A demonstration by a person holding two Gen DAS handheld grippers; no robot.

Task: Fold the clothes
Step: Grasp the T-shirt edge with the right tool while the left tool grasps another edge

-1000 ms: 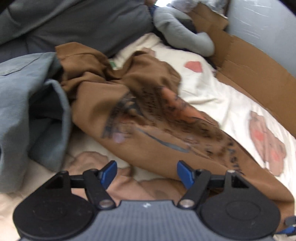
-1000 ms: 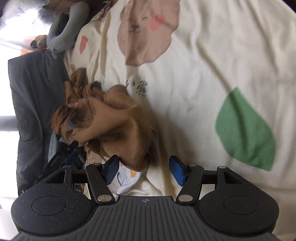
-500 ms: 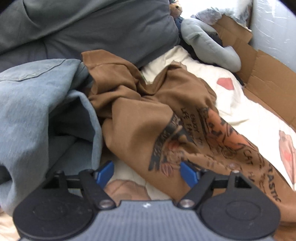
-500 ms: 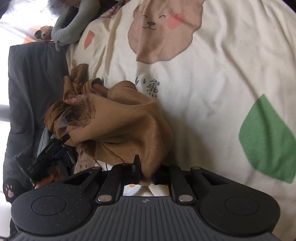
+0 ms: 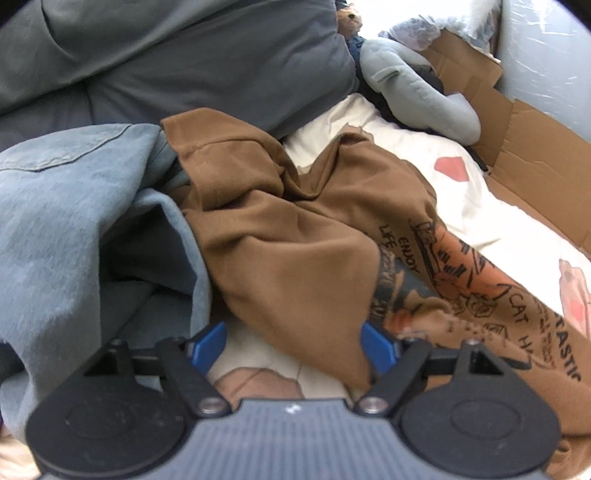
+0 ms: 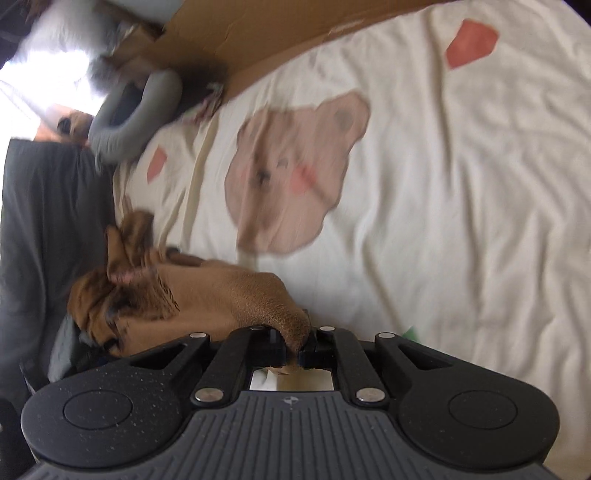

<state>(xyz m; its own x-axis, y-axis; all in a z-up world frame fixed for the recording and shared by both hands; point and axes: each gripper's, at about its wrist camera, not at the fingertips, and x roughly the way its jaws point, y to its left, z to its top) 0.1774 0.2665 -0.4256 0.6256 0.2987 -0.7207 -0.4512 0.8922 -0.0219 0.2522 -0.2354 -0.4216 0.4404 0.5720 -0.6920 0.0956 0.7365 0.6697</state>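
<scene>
Each black tool (image 5: 291,347) has blue finger pads (image 5: 207,345), silver screws, ribbed grey housing.

We count 1 brown printed T-shirt (image 5: 295,251), crumpled, and 1 blue denim garment (image 5: 66,229) beside it. 1 dark grey duvet (image 5: 207,66) at the bed's far edge, 1 grey plush toy (image 5: 417,92) and 1 small brown plush (image 5: 349,16) in the far corner. 1 cream bed sheet (image 6: 461,206), w/ 1 bear print (image 6: 295,177) and 2 red patches in right view. 1 cardboard sheet (image 5: 535,147). 2 tools: left tool (image 5: 293,345), right tool (image 6: 291,349).
</scene>
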